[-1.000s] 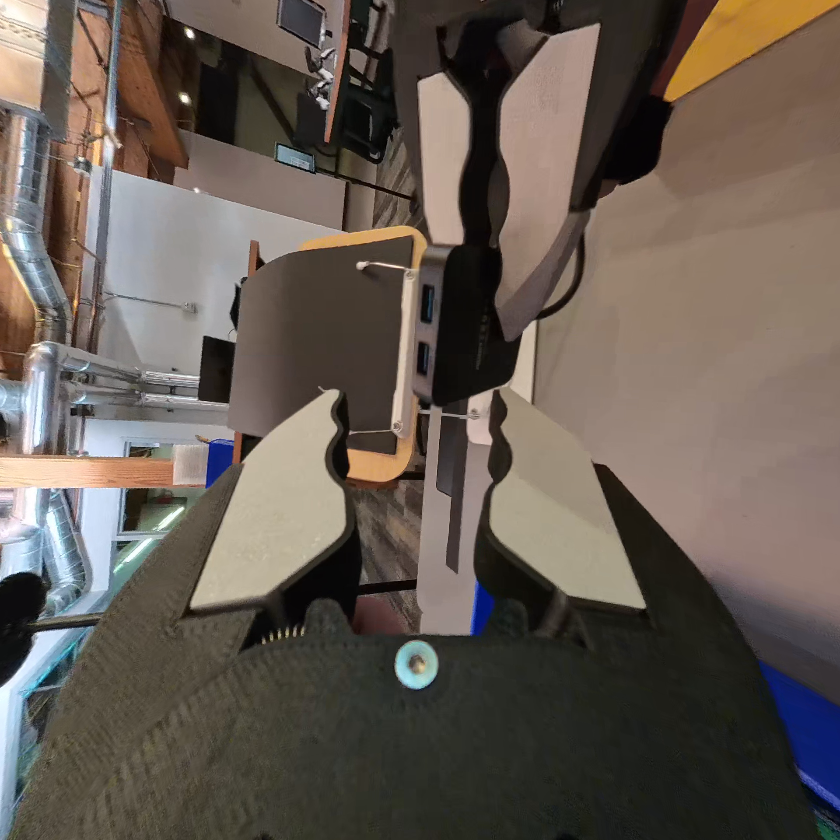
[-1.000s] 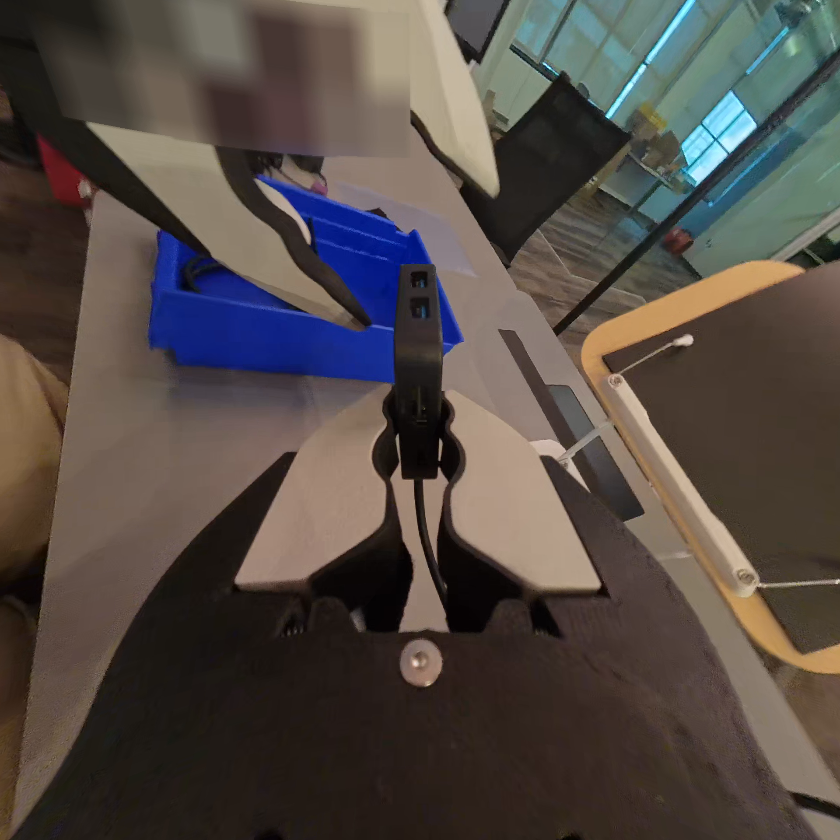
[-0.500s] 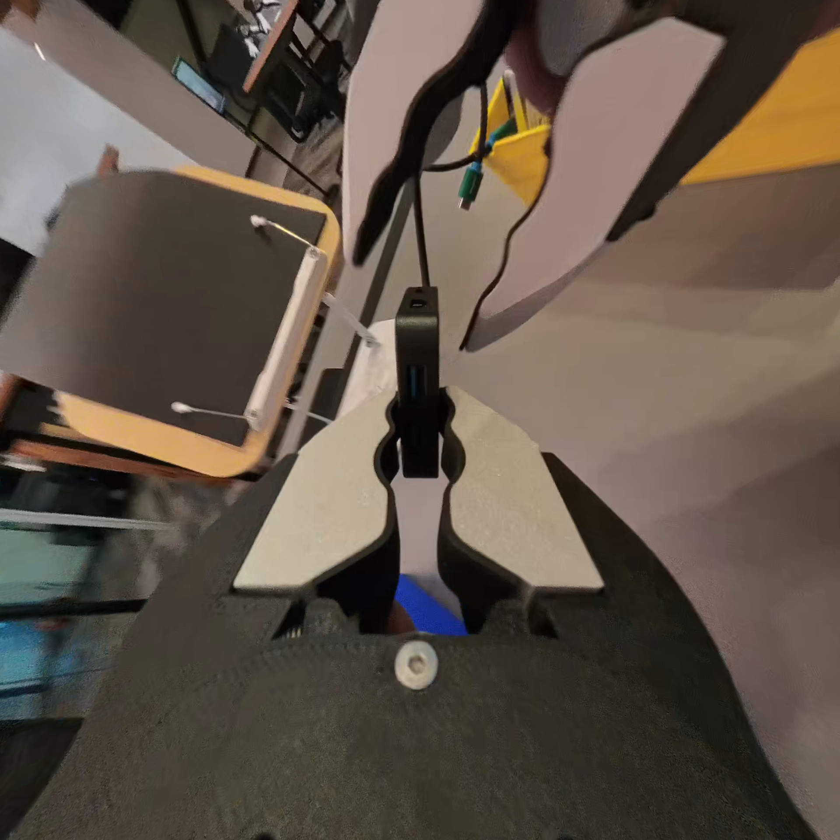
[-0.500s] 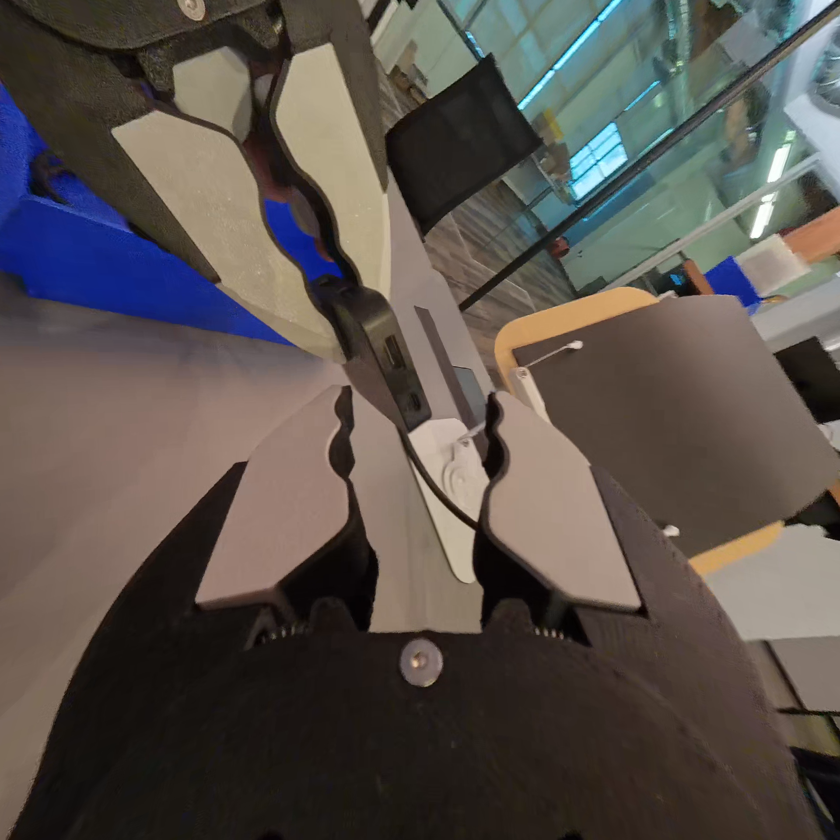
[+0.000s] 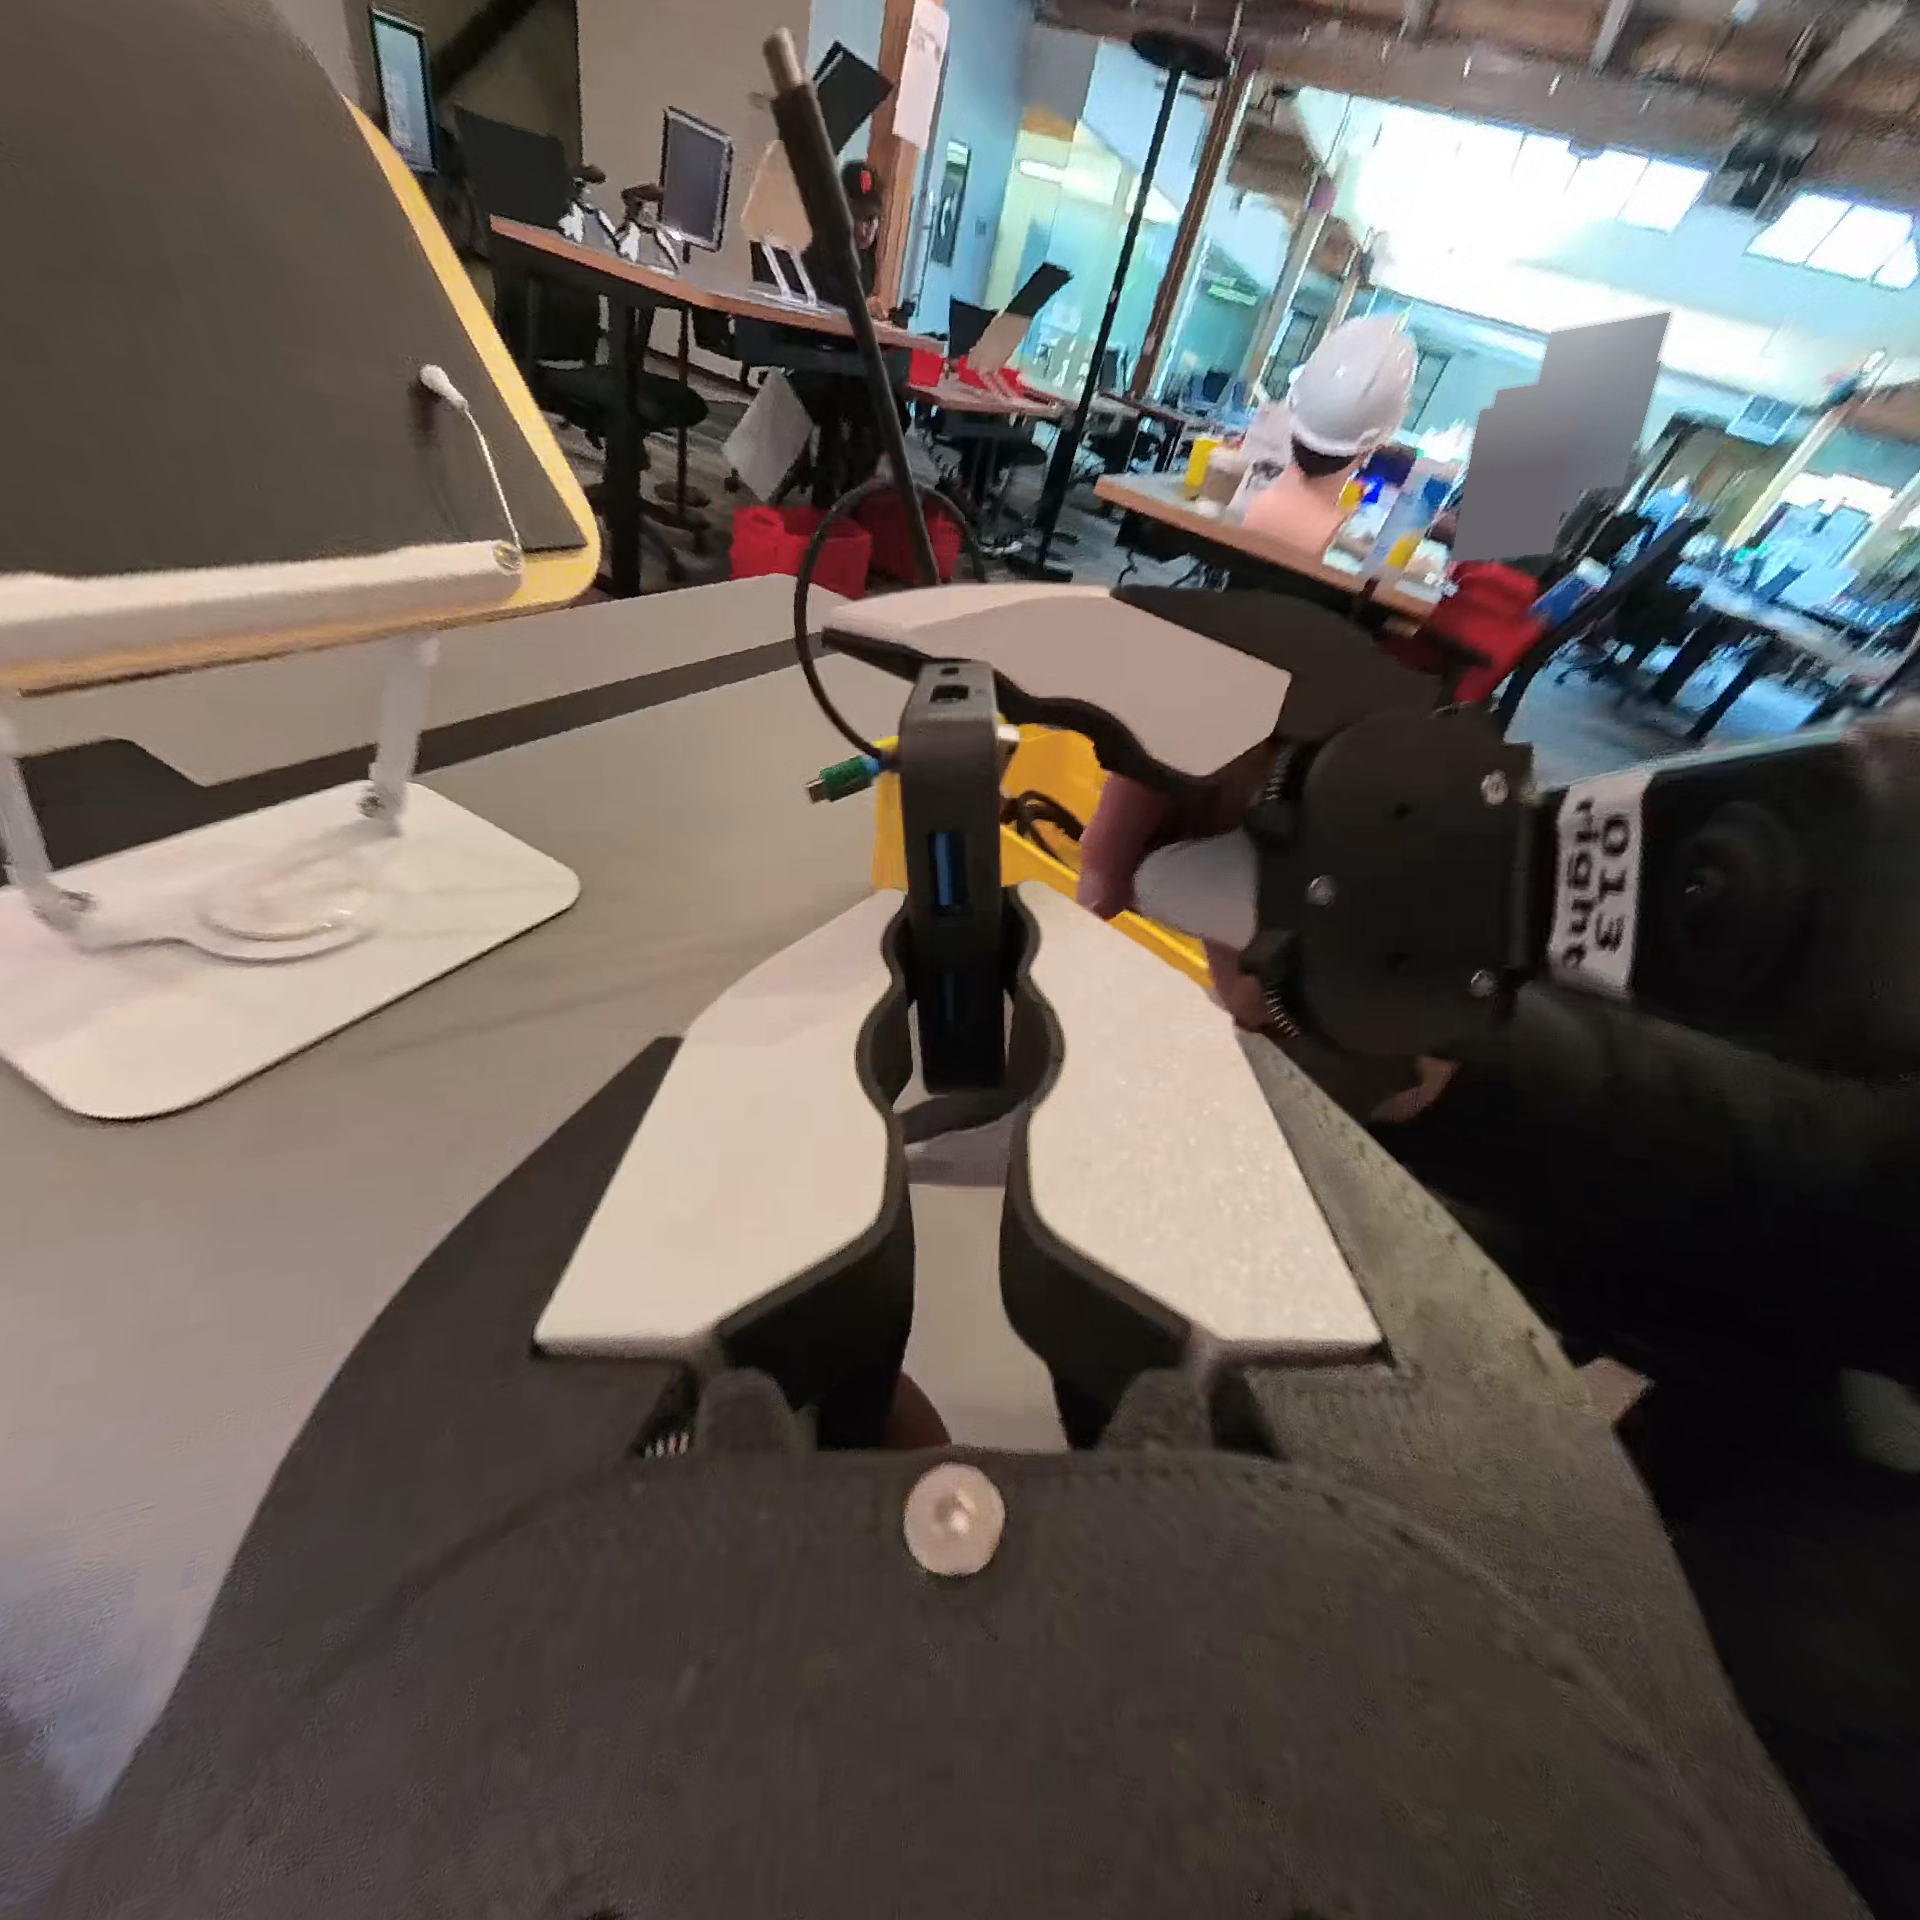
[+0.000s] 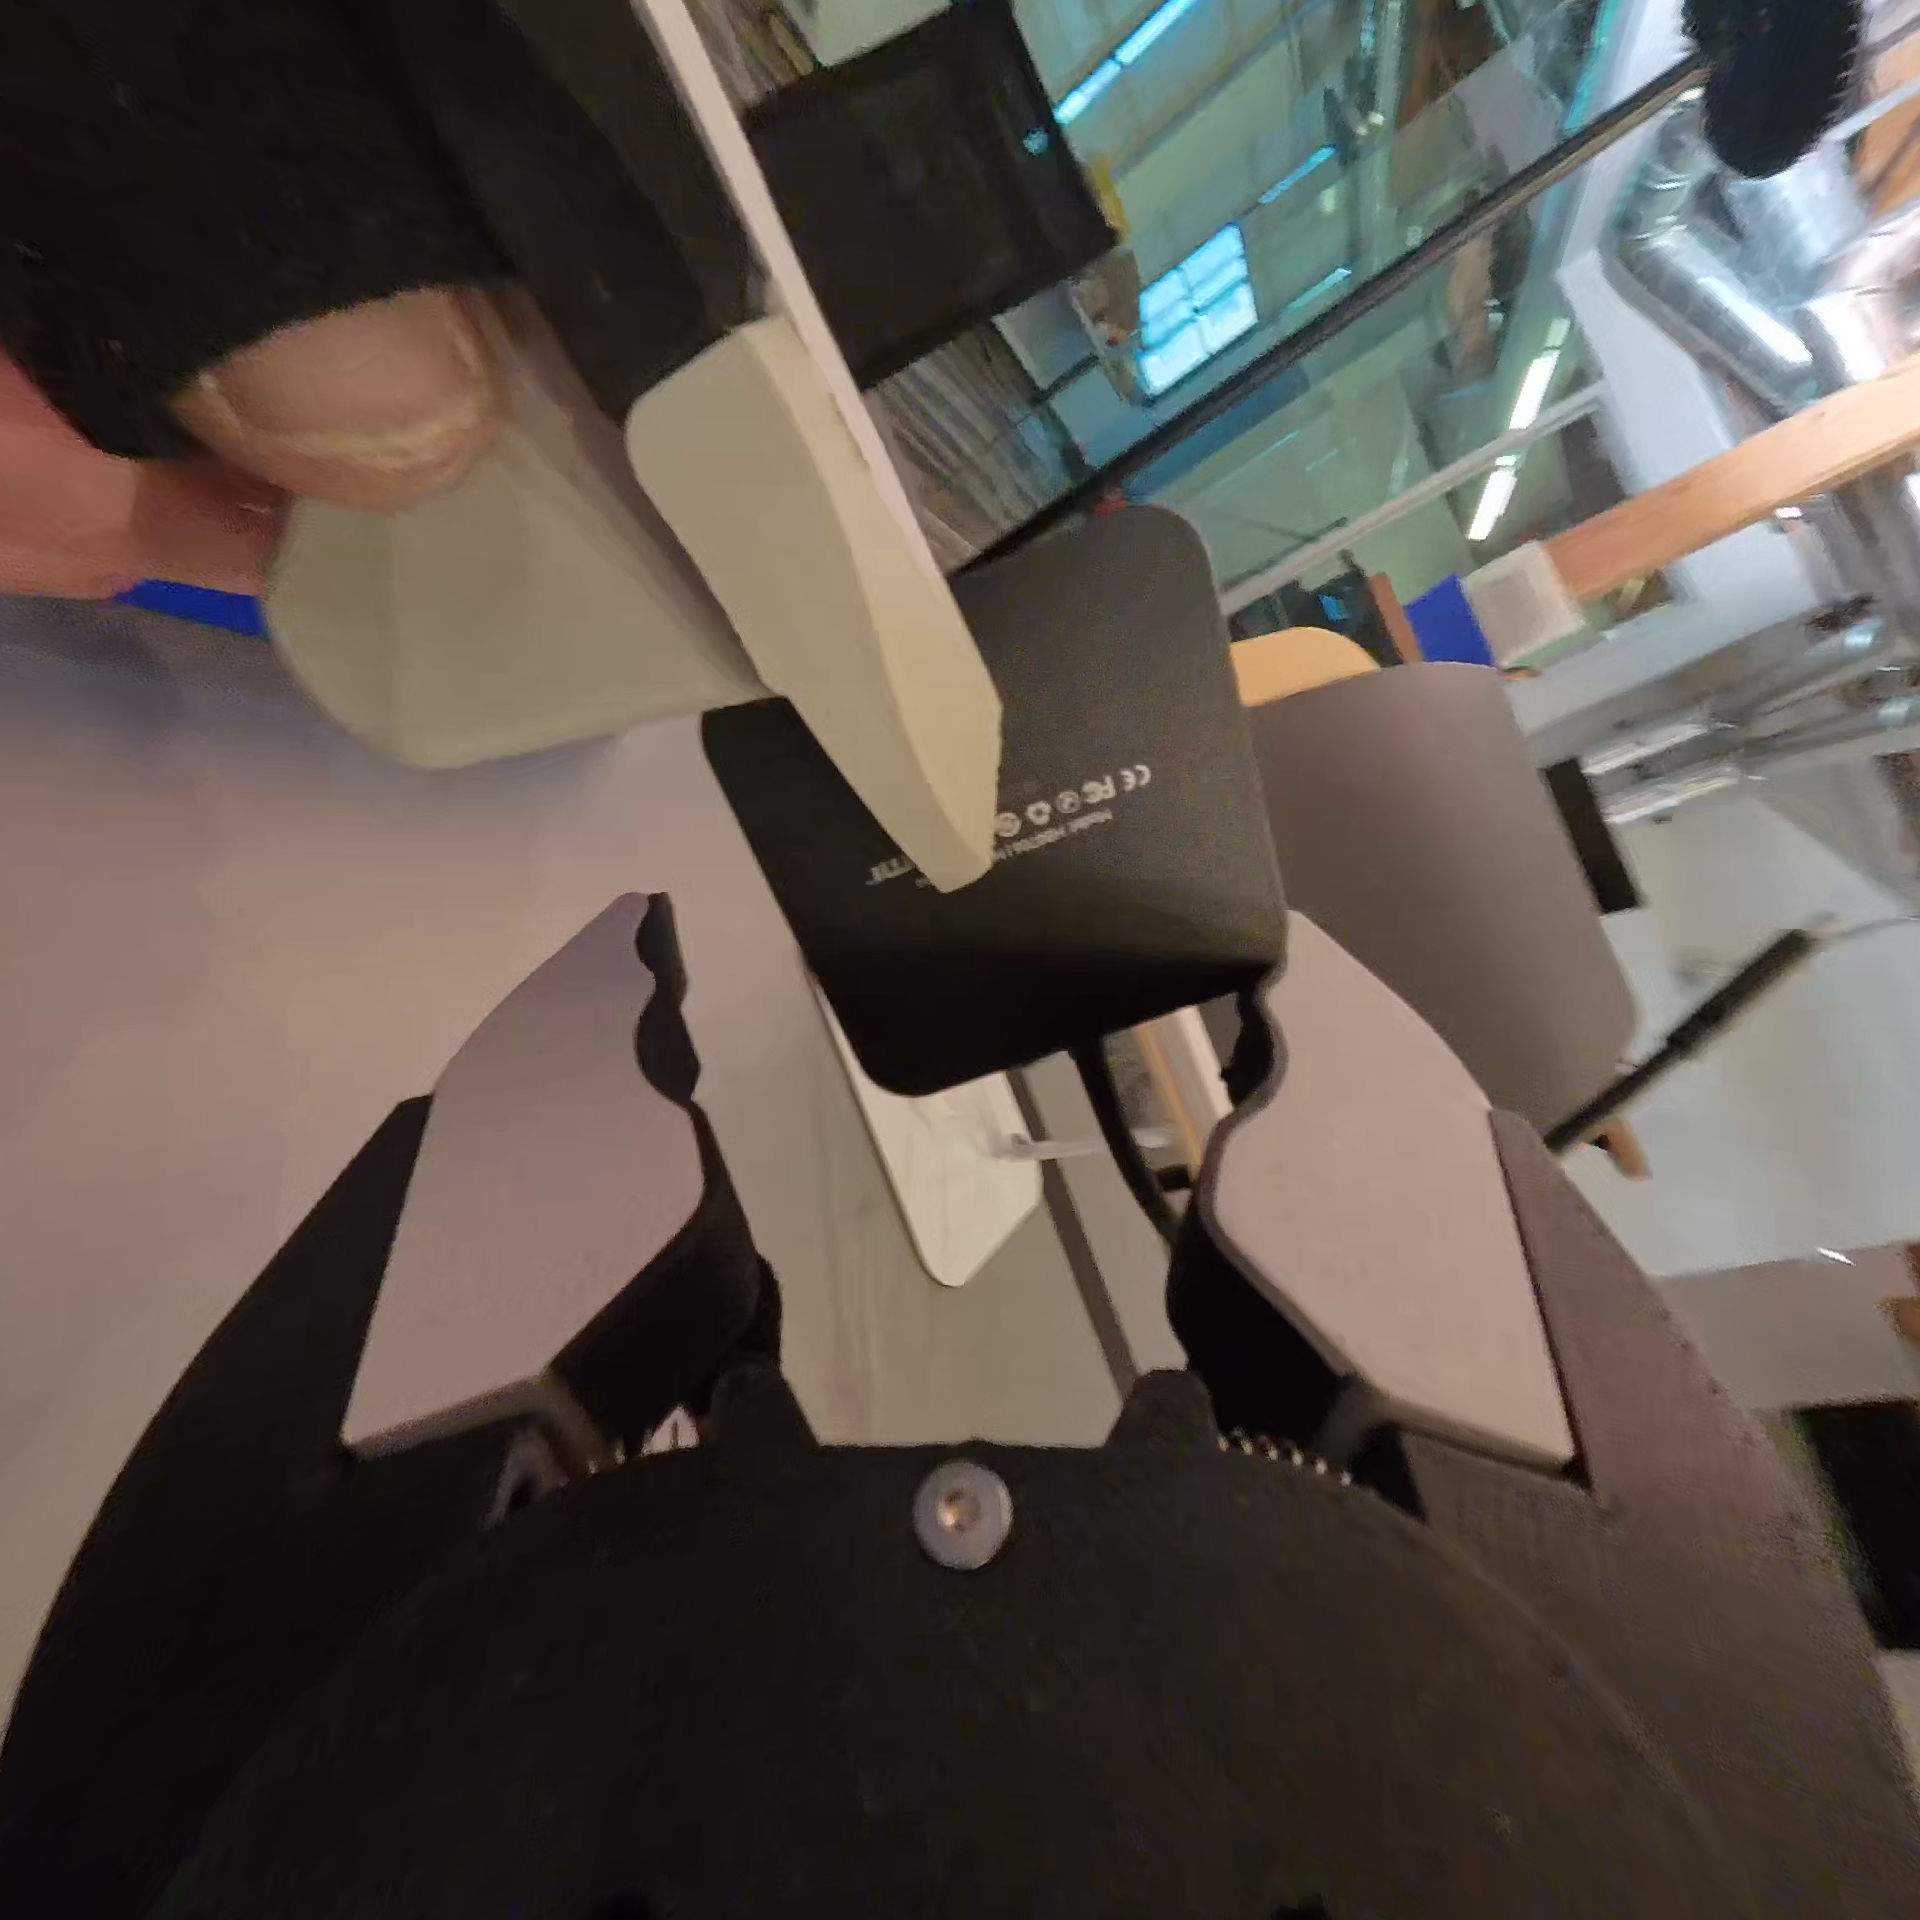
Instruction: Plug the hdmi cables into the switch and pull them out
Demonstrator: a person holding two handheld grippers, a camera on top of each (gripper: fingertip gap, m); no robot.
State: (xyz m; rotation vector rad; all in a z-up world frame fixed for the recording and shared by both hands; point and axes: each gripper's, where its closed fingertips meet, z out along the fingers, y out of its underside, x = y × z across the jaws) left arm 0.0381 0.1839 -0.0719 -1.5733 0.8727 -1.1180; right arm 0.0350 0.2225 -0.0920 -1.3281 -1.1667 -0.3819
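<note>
The black switch (image 5: 951, 790) is a flat box held edge-on and upright in my left gripper (image 5: 956, 935), which is shut on its lower end. A thin black cable loops from its top and ends in a green plug (image 5: 847, 779). My right gripper (image 6: 966, 920) is open, its fingers either side of the cable end of the switch (image 6: 1091, 831), which shows its flat face here. Its right fingertip is at the switch's corner; I cannot tell if it touches. A left gripper finger (image 6: 862, 665) presses on that face. The right gripper's upper finger (image 5: 1091, 665) reaches over the switch top.
A white stand (image 5: 260, 914) with a wood-rimmed black board stands on the grey table (image 5: 675, 810) at the left. A yellow bin (image 5: 1049, 769) with cables sits behind the switch. A sliver of a blue bin (image 6: 187, 608) shows. A person in a white hard hat (image 5: 1351, 395) sits far off. My left and right fingertips are right by each other.
The switch passed from my right gripper to my left. The left shut on it, the right opened. The left has since turned so the switch stands upright.
</note>
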